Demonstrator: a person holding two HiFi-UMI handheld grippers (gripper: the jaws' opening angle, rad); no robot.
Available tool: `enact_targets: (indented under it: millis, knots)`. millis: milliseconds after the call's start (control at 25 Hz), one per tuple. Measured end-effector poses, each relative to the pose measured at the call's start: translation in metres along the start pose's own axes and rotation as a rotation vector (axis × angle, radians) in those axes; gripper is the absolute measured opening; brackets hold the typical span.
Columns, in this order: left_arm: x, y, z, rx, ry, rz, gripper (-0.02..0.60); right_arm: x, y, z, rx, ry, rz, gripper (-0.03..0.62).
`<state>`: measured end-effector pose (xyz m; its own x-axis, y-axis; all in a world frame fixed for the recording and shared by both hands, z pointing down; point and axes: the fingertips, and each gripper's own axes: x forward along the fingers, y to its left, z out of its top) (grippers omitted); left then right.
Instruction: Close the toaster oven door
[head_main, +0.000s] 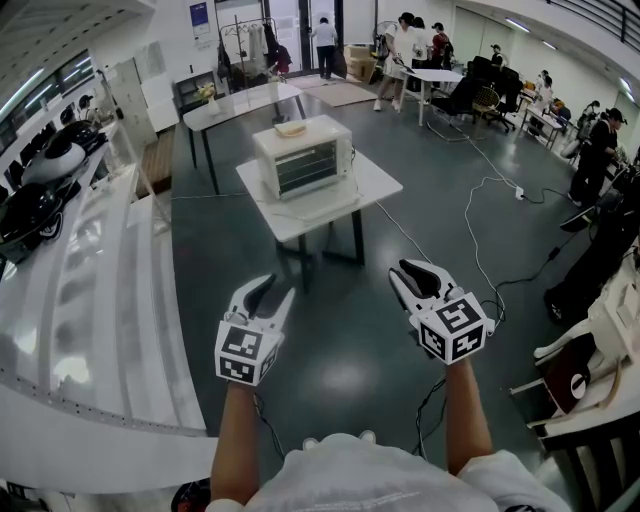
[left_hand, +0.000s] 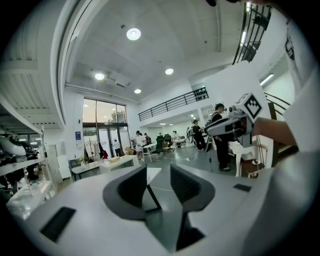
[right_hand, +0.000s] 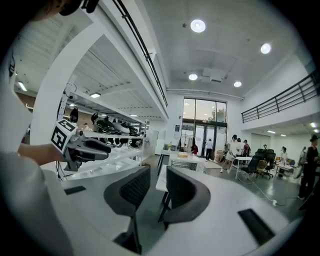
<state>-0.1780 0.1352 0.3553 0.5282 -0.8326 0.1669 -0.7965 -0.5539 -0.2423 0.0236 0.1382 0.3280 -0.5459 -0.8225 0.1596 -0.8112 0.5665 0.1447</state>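
Left gripper (head_main: 275, 292) and right gripper (head_main: 418, 280) released, empty, well short of toaster oven (head_main: 303, 155) at table (head_main: 375, 185) centre, door (head_main: 306, 168) position unreadable; risk of overhard push shoving oven toward far edge.

Open hall: glossy dark grey floor (head_main: 330, 350), white walls (right_hand: 265, 135), recessed round ceiling lights (right_hand: 198, 25), glazed entrance doors (right_hand: 202, 132), mezzanine railing (right_hand: 280, 100), long white shelf unit (head_main: 100, 280) left, office chairs (head_main: 487, 95).
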Motion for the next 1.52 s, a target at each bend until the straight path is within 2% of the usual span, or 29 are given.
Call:
enact_targets:
  millis: [40, 200, 440, 640, 1040, 1320, 1520]
  knots:
    - [0.001, -0.002, 0.000, 0.004, 0.009, -0.005, 0.143, 0.000, 0.000, -0.001, -0.001, 0.003, 0.006, 0.106]
    - [0.010, -0.011, -0.013, 0.011, 0.044, -0.030, 0.143, 0.001, -0.001, -0.006, -0.014, 0.014, 0.025, 0.130]
    - [0.024, -0.029, -0.017, 0.007, 0.081, -0.035, 0.143, -0.005, -0.017, -0.015, -0.015, 0.014, 0.042, 0.133]
    - [0.040, -0.042, -0.011, -0.020, 0.078, -0.017, 0.143, -0.010, -0.039, -0.024, -0.017, 0.017, 0.052, 0.133]
    - [0.071, -0.080, -0.027, -0.064, 0.121, 0.000, 0.141, -0.023, -0.089, -0.060, 0.008, 0.047, 0.071, 0.133]
    - [0.098, -0.070, -0.026, -0.060, 0.131, 0.009, 0.141, -0.001, -0.113, -0.069, 0.040, 0.053, 0.067, 0.133]
    - [0.135, -0.041, -0.035, -0.053, 0.144, -0.004, 0.141, 0.041, -0.129, -0.072, 0.037, 0.071, 0.074, 0.133]
